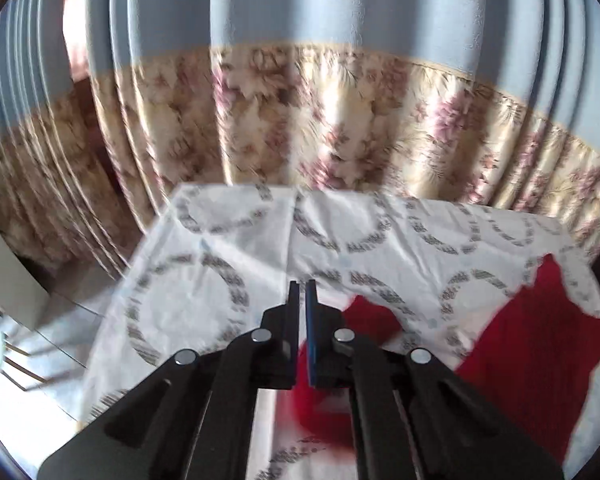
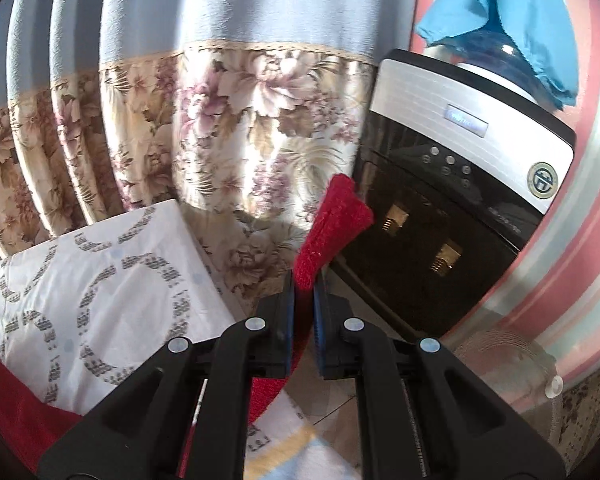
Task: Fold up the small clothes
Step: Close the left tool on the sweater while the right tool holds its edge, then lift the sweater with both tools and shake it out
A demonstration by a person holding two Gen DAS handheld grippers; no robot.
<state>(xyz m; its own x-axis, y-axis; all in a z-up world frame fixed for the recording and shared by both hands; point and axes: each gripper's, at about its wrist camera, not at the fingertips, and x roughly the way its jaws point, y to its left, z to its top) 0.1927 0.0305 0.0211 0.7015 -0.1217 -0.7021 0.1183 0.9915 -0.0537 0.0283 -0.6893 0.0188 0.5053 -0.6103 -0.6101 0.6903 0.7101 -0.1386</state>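
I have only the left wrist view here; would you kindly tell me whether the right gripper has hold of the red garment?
Observer: Yes, the right gripper is shut on a corner of the red garment, and that corner sticks up past its fingertips.
Operator: Thank you. What stands beyond that corner?
Observer: A black and white water dispenser, to the right of the curtain.
Operator: Is anything on top of it?
Observer: A blue cloth is draped over its top.
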